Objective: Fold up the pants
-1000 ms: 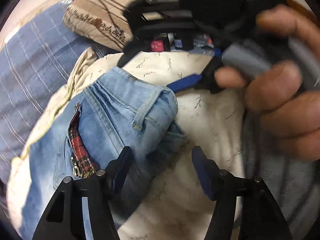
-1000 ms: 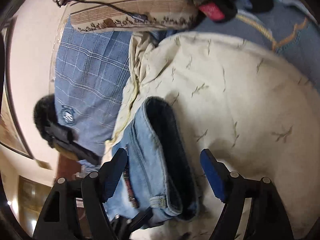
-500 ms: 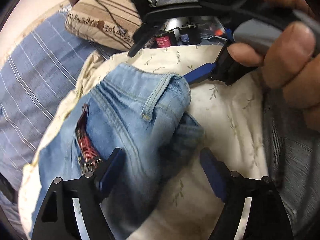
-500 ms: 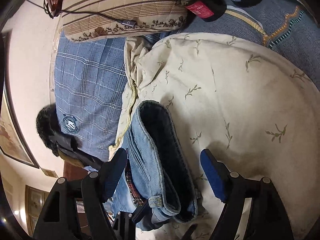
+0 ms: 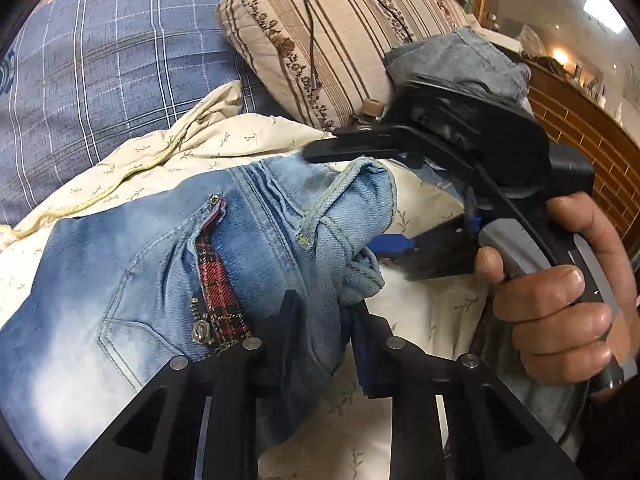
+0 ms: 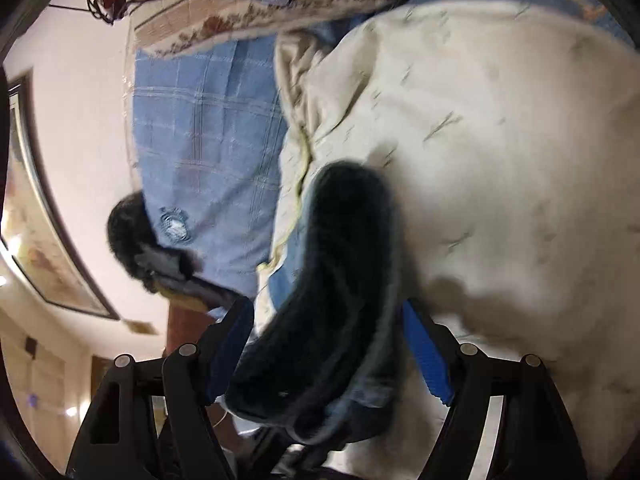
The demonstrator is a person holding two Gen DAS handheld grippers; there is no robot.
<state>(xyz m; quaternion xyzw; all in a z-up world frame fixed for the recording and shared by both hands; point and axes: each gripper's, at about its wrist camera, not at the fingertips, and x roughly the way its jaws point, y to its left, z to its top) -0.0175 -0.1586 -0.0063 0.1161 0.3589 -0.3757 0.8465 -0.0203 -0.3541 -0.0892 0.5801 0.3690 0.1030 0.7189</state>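
Note:
Light blue jeans (image 5: pixel 132 280) with a red plaid zip trim lie on a cream leaf-print quilt (image 5: pixel 240 140). My left gripper (image 5: pixel 324 324) is shut on the jeans' waistband edge. The right gripper shows in the left wrist view (image 5: pixel 384 196), held in a hand, its fingers around the upper waistband corner. In the right wrist view the folded waistband (image 6: pixel 336 280) fills the gap of my right gripper (image 6: pixel 324 348); the jaws stand fairly wide and touch the denim on both sides. That view is blurred.
A blue plaid sheet (image 5: pixel 100 60) lies beyond the quilt. A striped beige pillow (image 5: pixel 340 40) with a cable across it sits behind, with a grey garment (image 5: pixel 460 56) at its right. A wooden ledge (image 5: pixel 580 120) is at far right.
My left gripper has closed on the jeans' waistband edge. My right gripper has moved in and narrowed around the waistband. The waistband has lifted a little.

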